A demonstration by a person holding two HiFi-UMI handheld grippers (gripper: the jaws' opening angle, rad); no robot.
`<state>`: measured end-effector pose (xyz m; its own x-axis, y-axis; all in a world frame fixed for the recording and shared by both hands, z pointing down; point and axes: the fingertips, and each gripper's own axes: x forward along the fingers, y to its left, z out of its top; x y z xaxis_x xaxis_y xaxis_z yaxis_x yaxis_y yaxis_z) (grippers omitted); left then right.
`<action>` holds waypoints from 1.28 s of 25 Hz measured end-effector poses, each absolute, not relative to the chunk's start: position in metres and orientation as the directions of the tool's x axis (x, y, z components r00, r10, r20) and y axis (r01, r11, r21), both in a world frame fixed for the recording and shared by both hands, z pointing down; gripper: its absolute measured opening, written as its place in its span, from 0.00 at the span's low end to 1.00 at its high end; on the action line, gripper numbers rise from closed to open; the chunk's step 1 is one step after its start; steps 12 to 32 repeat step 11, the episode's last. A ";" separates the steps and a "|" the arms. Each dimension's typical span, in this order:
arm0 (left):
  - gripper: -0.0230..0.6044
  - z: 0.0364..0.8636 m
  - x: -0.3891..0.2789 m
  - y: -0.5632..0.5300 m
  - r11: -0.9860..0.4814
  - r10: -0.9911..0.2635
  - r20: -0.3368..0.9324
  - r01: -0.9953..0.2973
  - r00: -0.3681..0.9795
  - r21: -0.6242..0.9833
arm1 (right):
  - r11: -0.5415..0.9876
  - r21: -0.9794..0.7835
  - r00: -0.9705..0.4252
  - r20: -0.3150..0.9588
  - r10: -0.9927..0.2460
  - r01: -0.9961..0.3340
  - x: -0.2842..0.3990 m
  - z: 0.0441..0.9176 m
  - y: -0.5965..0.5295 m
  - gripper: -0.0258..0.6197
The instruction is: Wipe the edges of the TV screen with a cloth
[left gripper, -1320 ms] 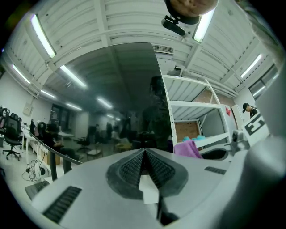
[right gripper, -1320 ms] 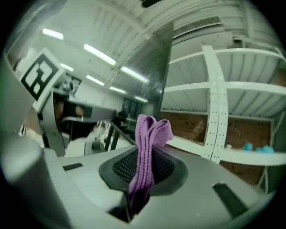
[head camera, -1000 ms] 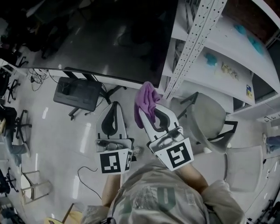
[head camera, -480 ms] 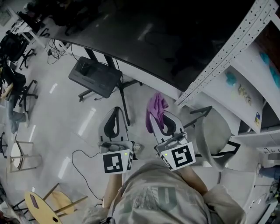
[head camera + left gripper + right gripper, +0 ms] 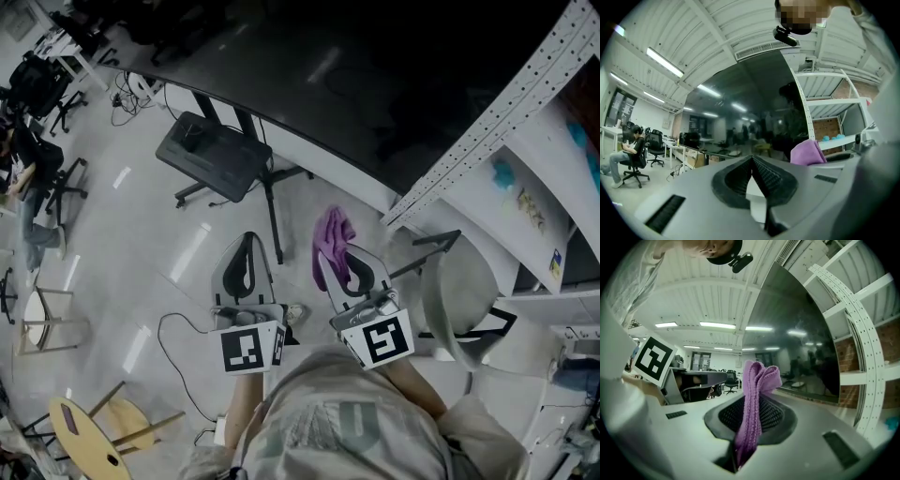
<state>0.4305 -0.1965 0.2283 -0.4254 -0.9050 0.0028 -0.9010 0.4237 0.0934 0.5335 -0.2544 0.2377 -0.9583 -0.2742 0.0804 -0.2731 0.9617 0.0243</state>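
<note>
A large dark TV screen (image 5: 375, 84) on a black wheeled stand fills the top of the head view, with its white lower edge (image 5: 309, 155) running down to the right. My right gripper (image 5: 330, 255) is shut on a purple cloth (image 5: 330, 242), which sticks out past the fingertips a little short of that edge. In the right gripper view the cloth (image 5: 754, 399) stands up between the jaws with the screen (image 5: 797, 333) ahead. My left gripper (image 5: 246, 239) is shut and holds nothing; its view shows the closed jaws, the screen (image 5: 750, 108) and the cloth (image 5: 808, 151) at the right.
A white perforated shelf rack (image 5: 506, 103) stands right of the screen. The black stand base (image 5: 211, 155) and a cable (image 5: 173, 323) lie on the pale floor. A grey chair (image 5: 459, 291) is at right, a wooden stool (image 5: 89, 431) bottom left, office chairs and a seated person (image 5: 633, 150) far left.
The head view has swung so the screen and shelf rack sit higher and more to the right. Both grippers have dropped slightly lower in the view, the right one still gripping the cloth.
</note>
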 end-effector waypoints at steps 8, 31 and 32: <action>0.06 0.240 0.426 -0.182 0.448 -0.894 0.029 -0.888 -0.448 0.104 | 0.964 0.050 -0.959 0.097 -0.265 -0.261 0.535 0.245 -0.248 0.13; 0.06 0.242 0.424 -0.178 0.456 -0.890 0.032 -0.884 -0.455 0.108 | 0.972 0.025 -0.968 0.083 -0.236 -0.235 0.531 0.241 -0.237 0.13; 0.06 0.242 0.424 -0.178 0.456 -0.890 0.032 -0.884 -0.455 0.108 | 0.972 0.025 -0.968 0.083 -0.236 -0.235 0.531 0.241 -0.237 0.13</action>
